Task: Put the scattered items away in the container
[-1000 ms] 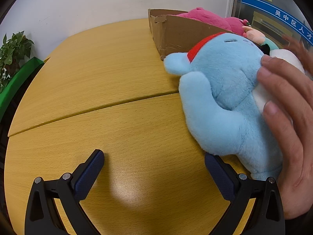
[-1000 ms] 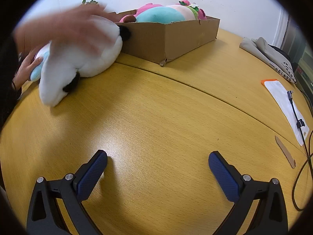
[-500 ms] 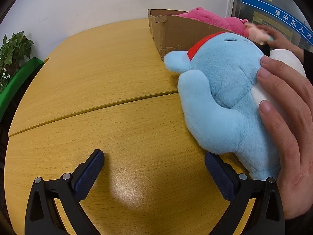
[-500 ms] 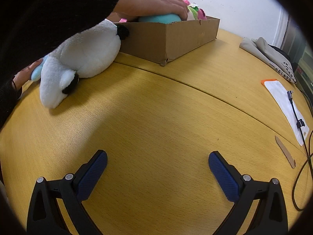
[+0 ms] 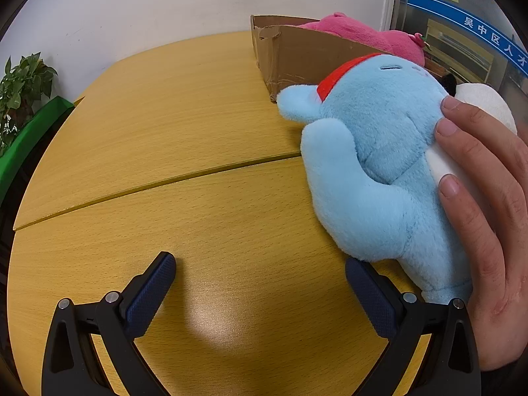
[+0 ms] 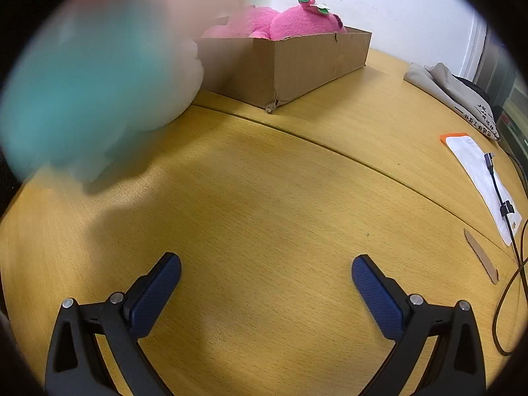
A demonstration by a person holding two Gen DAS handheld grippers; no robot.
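Left wrist view: blue plush (image 5: 379,178) lies right of centre, long axis running up-frame, touching the splayed, empty left gripper (image 5: 260,280) right finger.
Right gripper (image 6: 265,282): spread, empty, farther.
Box (image 5: 297,56): upper right.

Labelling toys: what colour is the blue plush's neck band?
Red band, clearest in the left wrist view.

The soft light-blue plush toy (image 5: 379,171) wears a red collar band. The plain brown cardboard box (image 6: 297,62) holds a bright pink plush toy (image 6: 280,21) with green and white trim on top. The yellow wood-grain bench (image 6: 264,198) shows fine streaks. Each black claw carries dark blue textured pads (image 5: 150,293).
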